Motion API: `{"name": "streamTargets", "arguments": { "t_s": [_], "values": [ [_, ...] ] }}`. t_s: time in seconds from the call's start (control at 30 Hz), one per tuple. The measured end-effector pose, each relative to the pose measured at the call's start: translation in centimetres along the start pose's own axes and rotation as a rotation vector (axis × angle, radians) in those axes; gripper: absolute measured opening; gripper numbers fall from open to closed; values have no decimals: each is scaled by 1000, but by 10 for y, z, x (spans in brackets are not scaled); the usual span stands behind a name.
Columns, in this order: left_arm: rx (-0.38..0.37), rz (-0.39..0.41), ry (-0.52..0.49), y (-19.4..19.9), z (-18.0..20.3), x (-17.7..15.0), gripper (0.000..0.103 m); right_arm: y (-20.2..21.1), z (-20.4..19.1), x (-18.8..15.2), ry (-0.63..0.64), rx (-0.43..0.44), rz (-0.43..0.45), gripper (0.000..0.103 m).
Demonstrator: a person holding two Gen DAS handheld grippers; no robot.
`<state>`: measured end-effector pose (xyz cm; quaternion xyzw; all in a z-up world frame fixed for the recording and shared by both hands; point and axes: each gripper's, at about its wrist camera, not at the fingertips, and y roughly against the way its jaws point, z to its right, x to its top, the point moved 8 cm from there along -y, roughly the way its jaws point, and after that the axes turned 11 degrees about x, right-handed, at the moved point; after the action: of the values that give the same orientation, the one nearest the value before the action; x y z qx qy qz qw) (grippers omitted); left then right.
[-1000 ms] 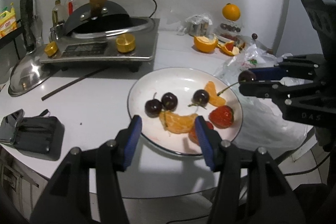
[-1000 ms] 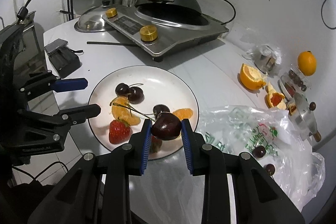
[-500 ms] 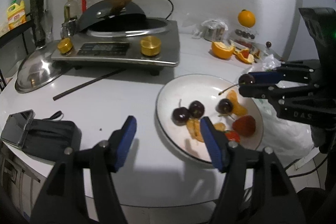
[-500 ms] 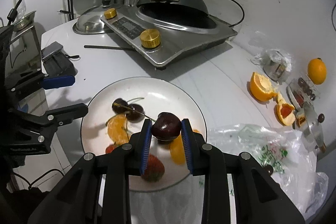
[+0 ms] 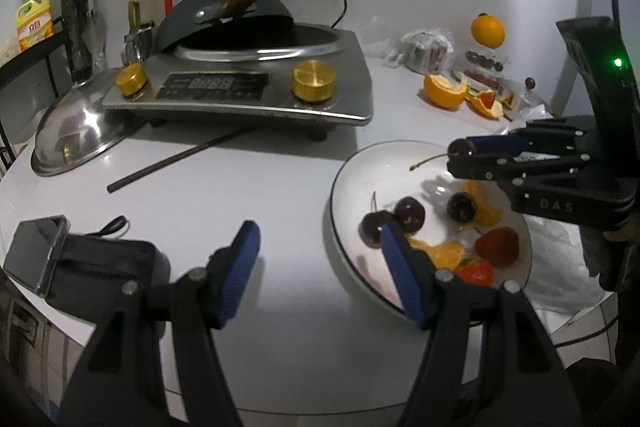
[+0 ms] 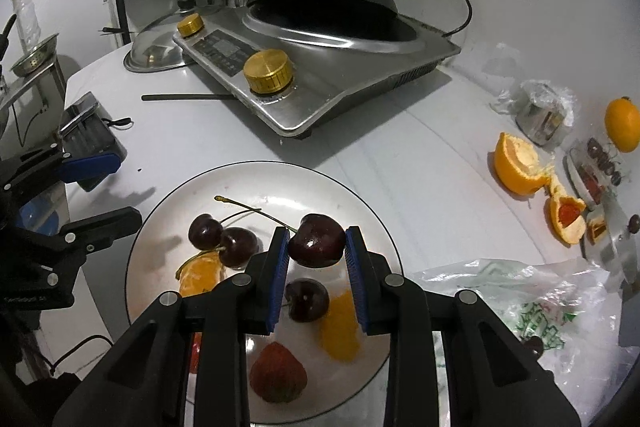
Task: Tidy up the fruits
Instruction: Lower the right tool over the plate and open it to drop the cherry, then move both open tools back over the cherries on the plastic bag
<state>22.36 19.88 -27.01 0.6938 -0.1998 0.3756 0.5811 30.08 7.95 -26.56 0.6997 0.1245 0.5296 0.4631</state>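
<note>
A white plate [image 6: 280, 183] holds three dark cherries [image 6: 238, 247], two orange segments [image 6: 340, 327] and a strawberry [image 6: 278, 371]; a second red berry is half hidden under my right finger. My right gripper [image 6: 317, 245] is shut on a fourth cherry [image 6: 320, 237], whose long stem points left, and hangs a little above the plate's middle. In the left wrist view that held cherry [image 5: 461, 148] shows over the plate's [image 5: 352, 187] far side. My left gripper [image 5: 319, 233] stands open over the bare table at the plate's left edge, with nothing between its pads.
An induction cooker with a wok [image 5: 248, 83] fills the back. A steel lid [image 5: 76, 135], a dark stick [image 5: 180, 159] and a black case with a phone [image 5: 80, 259] lie left. Right are a plastic bag [image 6: 520, 307], orange peels [image 6: 516, 167] and a whole orange [image 6: 622, 125].
My left gripper slid left off the plate and its jaws widened. My right gripper carried the cherry further in over the plate and slightly lower.
</note>
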Motion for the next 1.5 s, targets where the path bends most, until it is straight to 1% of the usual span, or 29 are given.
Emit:
{"name": "streamTargets", "arguments": {
  "t_s": [0.33,0.57,0.6,0.63,0.7,0.73,1.0,1.5],
  "values": [
    [2,-22,11,-10,-1,0,65,-25,-1,-6,-27,34,-49,30],
    [-4,-20,16,-8,2,0,65,-28,-3,-9,-32,41,-52,31],
    [-4,-20,15,-8,3,1,65,-28,-3,-10,-33,41,-50,32],
    [-6,-18,13,-7,4,1,65,-26,-3,-10,-33,40,-46,39],
    [-9,-11,9,-5,5,2,65,-22,-3,-9,-40,45,-36,48],
    [-10,-10,7,-4,6,3,65,-20,-3,-8,-44,47,-29,49],
    [-12,8,-7,8,17,6,65,4,3,-10,-49,26,11,49],
    [-20,51,-85,33,60,14,65,65,27,-37,-85,-27,90,49]
  ]
}}
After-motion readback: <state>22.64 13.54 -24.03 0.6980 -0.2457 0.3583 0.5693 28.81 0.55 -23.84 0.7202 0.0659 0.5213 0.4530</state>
